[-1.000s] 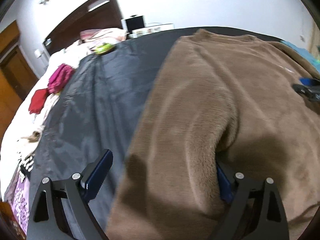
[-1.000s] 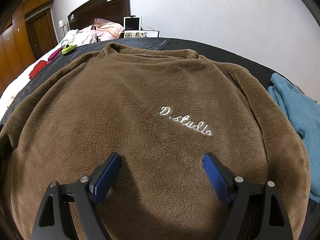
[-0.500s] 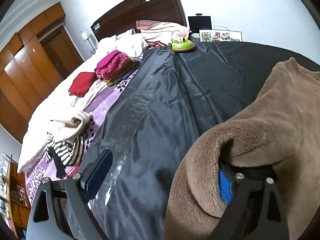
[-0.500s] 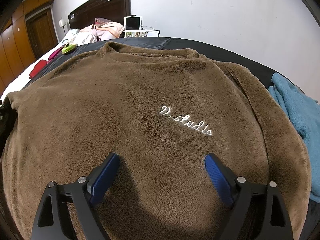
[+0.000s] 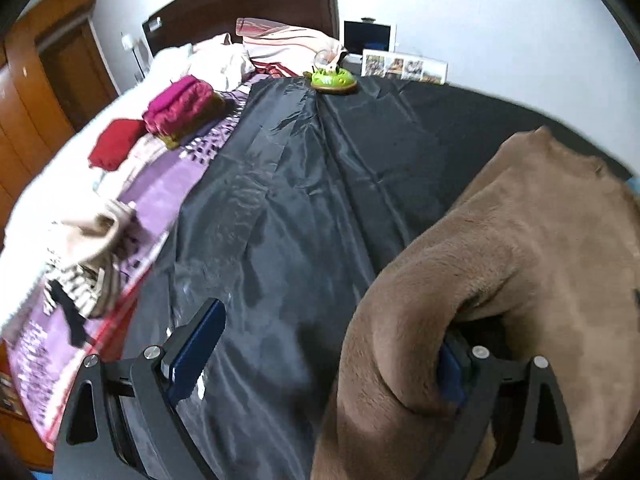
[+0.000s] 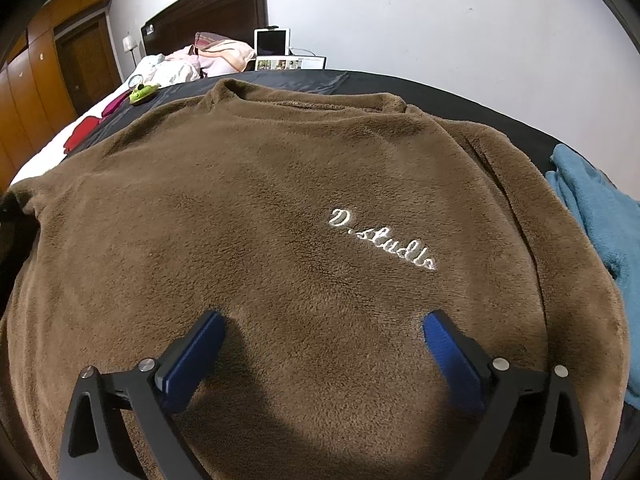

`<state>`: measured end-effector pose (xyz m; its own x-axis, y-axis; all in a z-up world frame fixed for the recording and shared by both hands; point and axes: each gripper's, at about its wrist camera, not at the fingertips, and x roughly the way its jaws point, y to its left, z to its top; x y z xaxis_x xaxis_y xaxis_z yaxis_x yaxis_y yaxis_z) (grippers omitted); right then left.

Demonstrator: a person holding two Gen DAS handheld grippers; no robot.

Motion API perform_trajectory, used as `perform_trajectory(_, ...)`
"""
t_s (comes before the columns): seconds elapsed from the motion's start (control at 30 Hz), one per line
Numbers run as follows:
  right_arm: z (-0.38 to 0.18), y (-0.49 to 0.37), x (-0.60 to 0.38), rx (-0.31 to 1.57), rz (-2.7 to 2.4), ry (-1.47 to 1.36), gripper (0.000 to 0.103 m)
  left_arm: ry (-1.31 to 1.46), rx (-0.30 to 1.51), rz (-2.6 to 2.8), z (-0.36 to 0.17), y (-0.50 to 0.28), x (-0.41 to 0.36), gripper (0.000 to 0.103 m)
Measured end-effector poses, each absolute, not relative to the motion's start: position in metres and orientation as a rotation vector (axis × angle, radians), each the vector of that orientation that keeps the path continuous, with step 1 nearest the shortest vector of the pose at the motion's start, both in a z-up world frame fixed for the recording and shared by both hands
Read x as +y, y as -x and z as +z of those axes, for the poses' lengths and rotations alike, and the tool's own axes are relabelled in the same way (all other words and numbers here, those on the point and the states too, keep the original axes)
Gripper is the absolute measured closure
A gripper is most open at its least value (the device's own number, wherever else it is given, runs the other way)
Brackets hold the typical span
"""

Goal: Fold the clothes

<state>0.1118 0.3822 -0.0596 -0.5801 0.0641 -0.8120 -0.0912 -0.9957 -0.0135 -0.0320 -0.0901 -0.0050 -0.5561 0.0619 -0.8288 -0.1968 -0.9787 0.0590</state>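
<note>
A brown fleece sweater (image 6: pixel 280 220) with white "D.studio" lettering lies face up on a black sheet (image 5: pixel 320 200). My right gripper (image 6: pixel 322 344) is open just above the sweater's lower middle, holding nothing. My left gripper (image 5: pixel 328 344) is open at the sweater's left edge. The brown fabric (image 5: pixel 500 280) is draped over its right finger (image 5: pixel 452 372) and bulges up there. Its left finger (image 5: pixel 196 344) is bare above the black sheet.
A blue towel (image 6: pixel 596 216) lies right of the sweater. A green toy (image 5: pixel 332 78), folded magenta (image 5: pixel 180 106) and red clothes (image 5: pixel 116 142), striped garments (image 5: pixel 80 280) and pillows (image 5: pixel 288 46) sit on the bed's left side. The headboard (image 6: pixel 204 12) and wall are behind.
My left gripper has swung left off the sweater's top to its left edge, with the fabric still over its right finger. The sweater's left side shifted slightly. My right gripper barely moved.
</note>
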Motion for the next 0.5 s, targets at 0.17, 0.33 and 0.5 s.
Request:
perform_trajectory(0.17,-0.059,-0.112,0.384,0.043,2.718,1.395,0.001,1.361,0.280,2.650,0.007,0.014,-0.087,0.007)
perform_trajectory(0.33,-0.059,-0.113,0.387,0.040,2.718,1.396,0.001,1.329,0.719,2.705,-0.002,0.016,-0.072,0.007)
perform_trajectory(0.5,-0.058,-0.115,0.389,0.037,2.718,1.396,0.001,1.344,0.871,2.660,-0.004,0.028,-0.069,0.007)
